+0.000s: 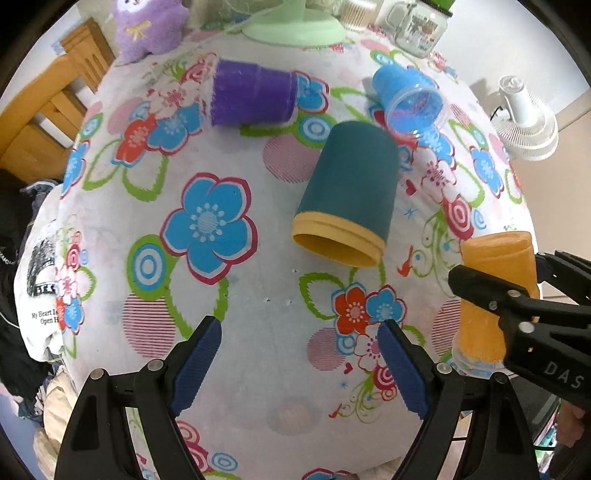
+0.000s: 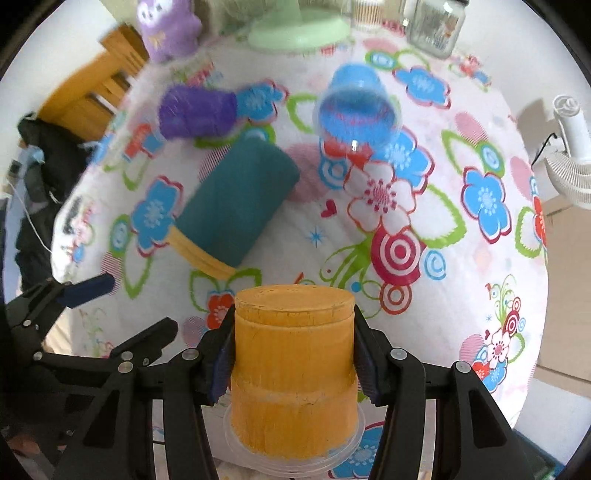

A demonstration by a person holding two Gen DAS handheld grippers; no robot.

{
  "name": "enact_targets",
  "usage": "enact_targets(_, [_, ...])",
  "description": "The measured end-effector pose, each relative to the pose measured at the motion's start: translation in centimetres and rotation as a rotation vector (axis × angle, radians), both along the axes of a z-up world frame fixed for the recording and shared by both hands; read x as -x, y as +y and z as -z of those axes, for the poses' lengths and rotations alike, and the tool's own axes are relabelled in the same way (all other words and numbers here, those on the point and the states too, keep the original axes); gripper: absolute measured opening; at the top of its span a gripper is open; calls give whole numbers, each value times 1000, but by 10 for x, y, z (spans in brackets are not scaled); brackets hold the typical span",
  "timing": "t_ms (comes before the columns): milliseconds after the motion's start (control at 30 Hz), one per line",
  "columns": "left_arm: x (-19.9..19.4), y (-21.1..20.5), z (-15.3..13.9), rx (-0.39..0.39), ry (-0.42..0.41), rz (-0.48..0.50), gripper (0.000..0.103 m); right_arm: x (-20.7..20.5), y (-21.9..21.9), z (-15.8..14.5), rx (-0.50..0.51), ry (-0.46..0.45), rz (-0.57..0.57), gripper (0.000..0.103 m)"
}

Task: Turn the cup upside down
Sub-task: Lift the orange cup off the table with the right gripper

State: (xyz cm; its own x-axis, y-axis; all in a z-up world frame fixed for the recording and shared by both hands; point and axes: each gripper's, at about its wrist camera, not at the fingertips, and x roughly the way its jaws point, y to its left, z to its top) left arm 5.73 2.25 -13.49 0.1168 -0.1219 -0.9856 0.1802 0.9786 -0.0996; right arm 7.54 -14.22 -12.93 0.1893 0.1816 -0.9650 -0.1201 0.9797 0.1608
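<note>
Floral-clothed tabletop (image 1: 258, 332), bare cloth at lower centre of the left view. Teal cup (image 1: 347, 195), purple cup (image 1: 255, 98) and blue cup (image 1: 410, 101) lie sideways at upper centre. Right gripper (image 2: 293, 362) clenches the inverted orange cup (image 2: 293, 369), lower centre. Left gripper (image 1: 299, 365) fingers are spread, holding nothing.

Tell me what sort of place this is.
Probably a room in a home: a flowered tablecloth, a purple plush toy, a glass jar, a white fan and wooden furniture.
</note>
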Motion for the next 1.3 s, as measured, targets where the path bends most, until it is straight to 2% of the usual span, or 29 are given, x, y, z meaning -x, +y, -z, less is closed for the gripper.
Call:
enact_targets(167, [12,-6,-18,-12,-57,14,88,23,-6,-30,-34,-106,10,58])
enact_targets(367, [25,-18,-35,1,-101,39,88,40,-10,-44,-65,-256,9,58])
enact_targets(600, [42,-25,-41,3,-141,66,94,64,-6,-50,10,-449,-43,58])
enact_targets(767, [54,-29,-35,-10,-160,99,97,76,-7,-43,18,-493,-50,58])
enact_targets(967, [62,-34,-22,1,-169,143,99,86,-8,-28,-26,-528,-30,58])
enact_targets(1100, [68,-39,-15,-49,-217,197,100,87,-6,-17,-65,-559,-10,58])
enact_targets(1300, [62,-36,1,-33,-200,203,100,87,0,3,-116,-634,21,58])
